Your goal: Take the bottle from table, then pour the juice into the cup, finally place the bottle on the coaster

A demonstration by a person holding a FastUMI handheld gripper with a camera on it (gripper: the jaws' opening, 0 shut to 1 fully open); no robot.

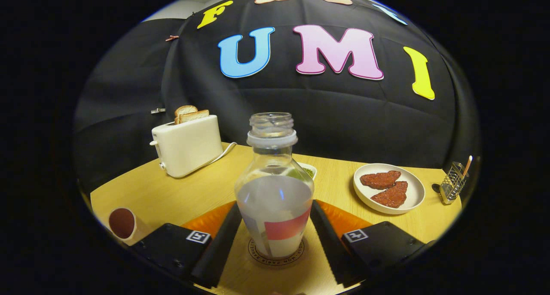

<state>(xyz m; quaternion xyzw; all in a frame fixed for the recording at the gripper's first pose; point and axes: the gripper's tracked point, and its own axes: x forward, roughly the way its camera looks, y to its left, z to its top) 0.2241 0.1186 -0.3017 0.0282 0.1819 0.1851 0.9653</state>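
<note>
While it stands upright on the coaster (278, 256), uncapped juice bottle (275, 187) between the gripper (275, 239) fingers, jaws spread, apparently just clear of its sides.

Bottle (275, 192) upright between the gripper (275, 243) fingers, blocking the way ahead. Bare surface (180, 192) leftward before toaster (189, 144); plate (389, 187) crowding the right.
</note>
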